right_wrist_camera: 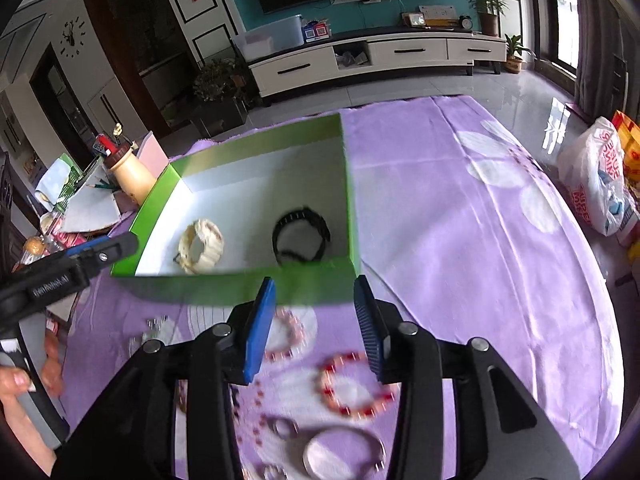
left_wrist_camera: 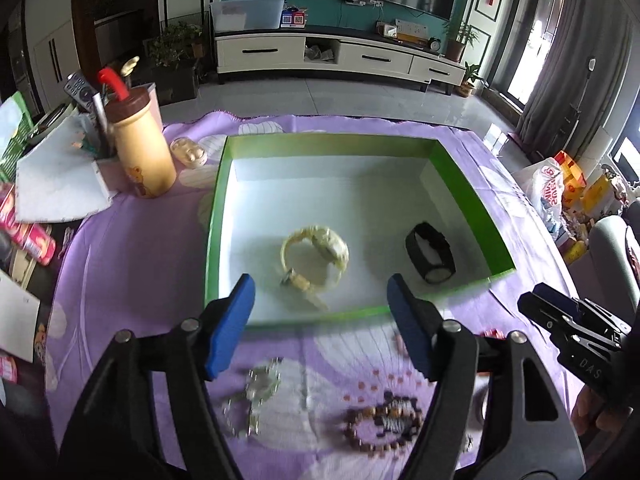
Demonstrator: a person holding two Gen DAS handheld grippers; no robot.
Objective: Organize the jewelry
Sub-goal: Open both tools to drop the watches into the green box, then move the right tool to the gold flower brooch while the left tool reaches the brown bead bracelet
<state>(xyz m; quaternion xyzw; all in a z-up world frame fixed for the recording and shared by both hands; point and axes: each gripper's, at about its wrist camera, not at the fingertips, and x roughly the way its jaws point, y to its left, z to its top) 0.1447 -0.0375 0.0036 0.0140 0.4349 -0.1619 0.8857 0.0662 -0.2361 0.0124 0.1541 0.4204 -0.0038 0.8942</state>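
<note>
While both grippers, left [left_wrist_camera: 320, 300] and right [right_wrist_camera: 316, 304], hover with jaws apart and empty: two watches, cream [left_wrist_camera: 316, 256] and black [left_wrist_camera: 430, 254], in green box [left_wrist_camera: 214, 216]; bracelets [right_wrist_camera: 352, 384] loose on counter. Risk: beads slipping from a shallow pinch.

Bright daylight (blurred foreground), fisheye-warped edges

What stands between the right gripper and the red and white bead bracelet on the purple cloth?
Nothing visible does. The right gripper is open and empty above the cloth, and the red and white bead bracelet lies uncovered just below it. The only barrier on the way to the green box is its low near wall.
</note>
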